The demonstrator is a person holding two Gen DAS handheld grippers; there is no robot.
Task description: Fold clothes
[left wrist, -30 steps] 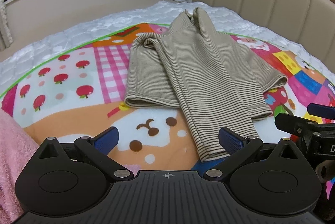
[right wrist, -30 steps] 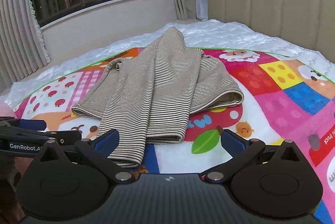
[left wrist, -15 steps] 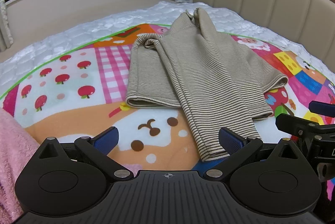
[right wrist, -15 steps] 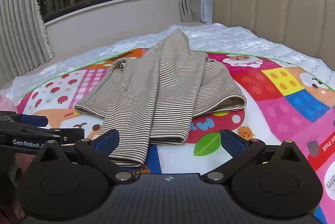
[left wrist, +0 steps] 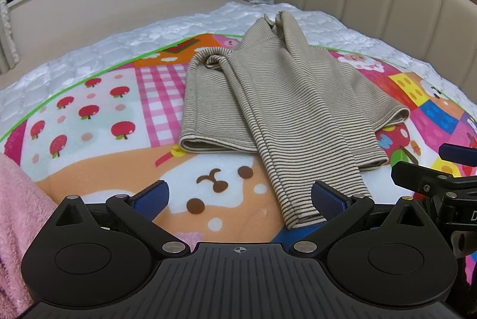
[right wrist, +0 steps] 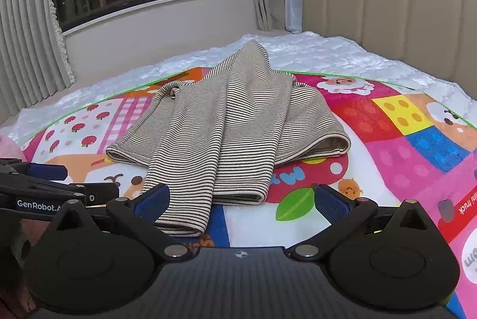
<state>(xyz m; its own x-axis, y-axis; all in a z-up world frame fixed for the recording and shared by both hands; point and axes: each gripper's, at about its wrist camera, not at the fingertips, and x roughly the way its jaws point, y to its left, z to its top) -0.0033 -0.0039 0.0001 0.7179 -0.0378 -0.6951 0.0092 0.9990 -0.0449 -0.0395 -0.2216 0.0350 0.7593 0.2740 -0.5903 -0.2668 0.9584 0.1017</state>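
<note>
Right gripper (right wrist: 241,201) is tilting upward: window and headboard (right wrist: 387,9) are showing lower in its view, striped garment (right wrist: 226,125) sliding down toward its fingers. Left gripper (left wrist: 238,200) is barely drifting; garment's near end is inching closer.

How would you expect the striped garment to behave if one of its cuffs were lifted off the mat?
The striped garment is probably floppy: it already drapes in soft folds. Likely light, since the knit looks thin at its cuffs. It may drag rather than slide on the fleecy mat.

Black ribbed left claw (left wrist: 238,201) with blue pads (left wrist: 150,198) (silver screws, "GenRobot" lettering).
</note>
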